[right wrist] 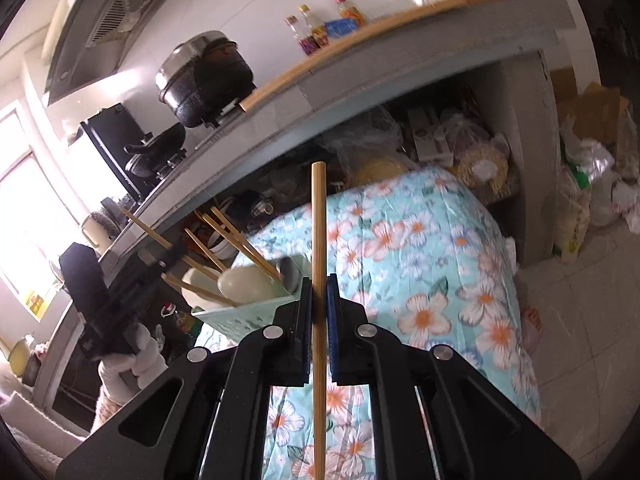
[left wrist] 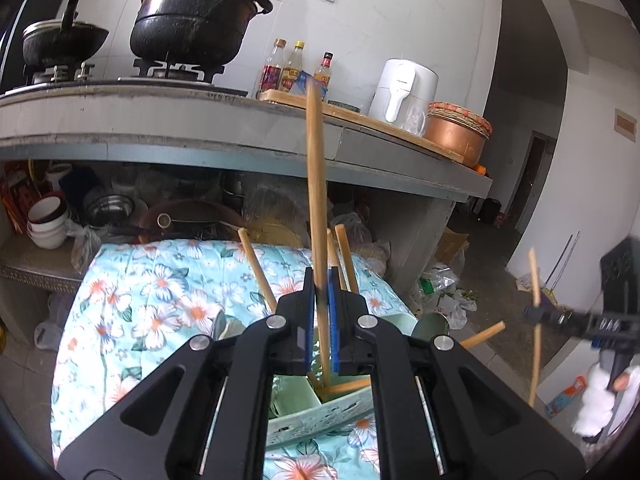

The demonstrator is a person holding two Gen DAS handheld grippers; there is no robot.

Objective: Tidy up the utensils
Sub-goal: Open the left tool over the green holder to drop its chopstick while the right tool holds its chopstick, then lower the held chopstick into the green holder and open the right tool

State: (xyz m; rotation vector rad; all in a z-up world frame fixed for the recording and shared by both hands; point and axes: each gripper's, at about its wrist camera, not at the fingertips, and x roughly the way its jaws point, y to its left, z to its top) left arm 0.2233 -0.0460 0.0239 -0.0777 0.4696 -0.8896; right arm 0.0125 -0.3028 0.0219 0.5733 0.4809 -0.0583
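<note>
With a chopstick pinched in each tool, I am working over the pale green utensil holder [left wrist: 298, 404] that sits on the flowered cloth [left wrist: 152, 304]. My left gripper [left wrist: 320, 312] is clamped on a long wooden chopstick [left wrist: 314, 184], its blue pads pressing the shaft from both sides, and the lower tip reaches down into the holder's slot, where another stick already lies across the bottom. My right gripper [right wrist: 319, 308] is likewise closed tight on a second chopstick [right wrist: 319, 240], held upright beside the holder and over the cloth, not yet above any slot. To finish the left stick well, I judge I should keep it close to vertical, lower until the tip is well inside the compartment, and only then ease the pads apart, so it leans among the others and does not tip over the rim. The right stick should wait clear of that path. Both sticks are slim, round, pale bamboo, smooth and apt to swivel in a narrow grip. Light perforated plastic forms the holder's walls, so it may shift on the soft, wrinkled cloth if nudged. Several chopsticks [right wrist: 224, 236] and a pale spoon [right wrist: 244, 284] already stand in it.
</note>
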